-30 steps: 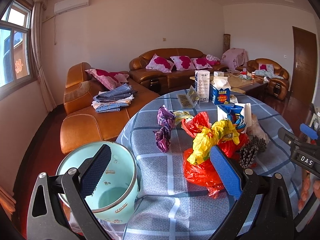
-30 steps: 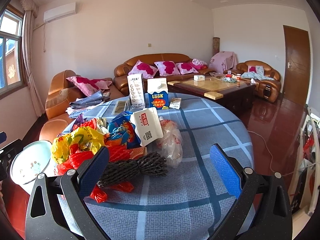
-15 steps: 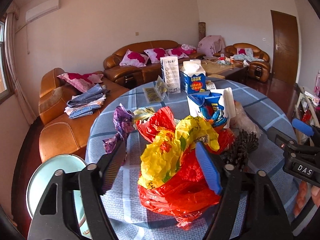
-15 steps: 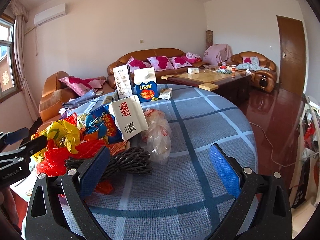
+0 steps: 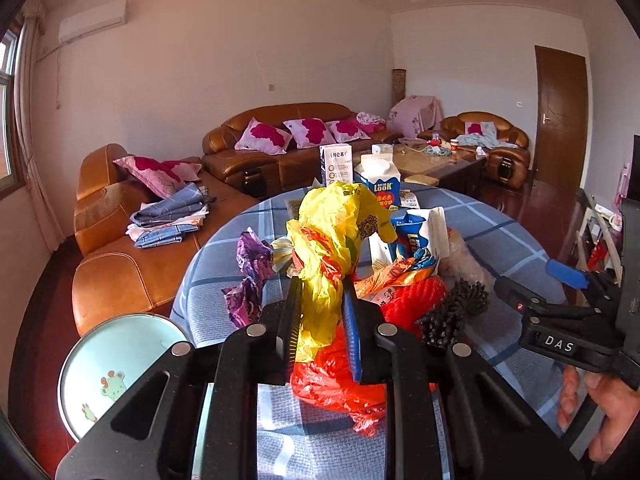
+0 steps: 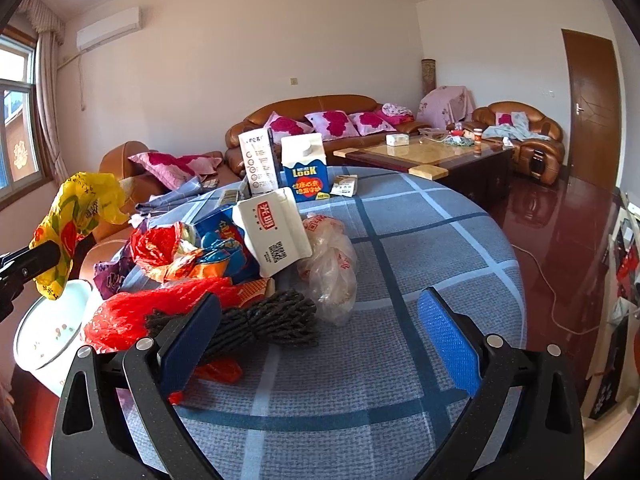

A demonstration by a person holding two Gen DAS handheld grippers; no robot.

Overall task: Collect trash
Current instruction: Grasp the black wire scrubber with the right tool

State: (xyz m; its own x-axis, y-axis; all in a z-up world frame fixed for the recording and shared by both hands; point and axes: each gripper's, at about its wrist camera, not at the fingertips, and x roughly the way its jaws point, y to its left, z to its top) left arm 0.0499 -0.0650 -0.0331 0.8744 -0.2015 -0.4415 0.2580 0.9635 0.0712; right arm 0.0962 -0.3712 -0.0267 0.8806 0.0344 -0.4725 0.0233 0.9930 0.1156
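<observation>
Left gripper (image 5: pixel 322 312), jaws drawn close together and pinching a crumpled yellow plastic bag with red print (image 5: pixel 332 240); the bag rises above the fingers and, in the right wrist view, stands lifted clear of the heap at the left edge (image 6: pixel 76 220). Beneath it, a crinkled red plastic bag (image 5: pixel 340 376) lies on the round table covered by a blue-grey checked cloth (image 6: pixel 400 280). Right gripper (image 6: pixel 320 340), jaws spread wide and holding nothing, poised low over the table near the heap; its left pad lies in front of a bundle of black twisted cord (image 6: pixel 264 320), though contact cannot be judged. Behind the cord: a clear knotted plastic bag (image 6: pixel 332 264), a white flattened carton with a red label (image 6: pixel 272 232) leaning on a blue snack packet (image 6: pixel 224 240), and a crumpled purple wrapper (image 5: pixel 252 272) at the left side of the heap. At the far edge of the table stands a blue and white "LOOK" milk carton (image 6: pixel 304 168), upright beside a tall white carton (image 6: pixel 258 164). A pale green enamel basin (image 5: pixel 116 368) sits beside the table at its left, below the tabletop. Brown leather sofas (image 5: pixel 288 148) line the wall behind.
</observation>
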